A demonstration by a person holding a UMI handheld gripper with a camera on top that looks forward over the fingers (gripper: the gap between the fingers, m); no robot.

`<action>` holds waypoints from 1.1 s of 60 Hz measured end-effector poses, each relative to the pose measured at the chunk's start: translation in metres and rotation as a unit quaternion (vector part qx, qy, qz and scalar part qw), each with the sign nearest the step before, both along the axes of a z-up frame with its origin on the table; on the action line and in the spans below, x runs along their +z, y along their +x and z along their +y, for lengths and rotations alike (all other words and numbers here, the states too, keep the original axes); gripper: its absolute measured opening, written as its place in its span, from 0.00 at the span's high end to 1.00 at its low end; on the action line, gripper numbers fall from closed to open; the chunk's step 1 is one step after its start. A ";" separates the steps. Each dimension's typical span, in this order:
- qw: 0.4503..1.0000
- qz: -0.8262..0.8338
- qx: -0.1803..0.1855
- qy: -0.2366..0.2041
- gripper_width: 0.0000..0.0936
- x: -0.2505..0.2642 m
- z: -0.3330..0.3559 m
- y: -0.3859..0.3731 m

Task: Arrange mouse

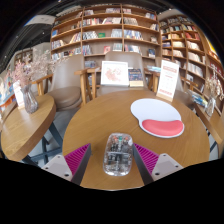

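Observation:
A clear-shelled mouse point(118, 153) with visible electronics lies on the round wooden table point(100, 120), near its front edge. It stands between my gripper's point(112, 158) two fingers, with a gap of bare wood at each side. The magenta pads point(76, 157) sit wide apart, so the gripper is open. Beyond the mouse and to its right lies a white mouse pad point(155, 111) with a red wrist rest point(163, 128) on its near edge.
A second round table with a vase of flowers point(28, 92) stands to the left. Chairs point(68, 95) ring the far side of the table. An upright sign point(115, 73) and a card point(168, 78) stand at the back. Bookshelves point(110, 30) fill the wall behind.

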State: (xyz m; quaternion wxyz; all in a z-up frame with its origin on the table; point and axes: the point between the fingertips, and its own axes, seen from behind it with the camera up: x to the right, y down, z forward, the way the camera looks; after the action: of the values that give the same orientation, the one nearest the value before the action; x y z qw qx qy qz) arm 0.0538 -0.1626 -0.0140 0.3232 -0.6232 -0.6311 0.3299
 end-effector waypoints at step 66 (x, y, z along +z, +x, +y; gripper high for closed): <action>0.998 0.014 -0.061 0.007 0.60 0.046 0.202 -0.194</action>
State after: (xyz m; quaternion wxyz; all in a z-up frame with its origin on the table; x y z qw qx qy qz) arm -0.1400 0.0390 0.0321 0.3560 -0.6538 -0.5892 0.3139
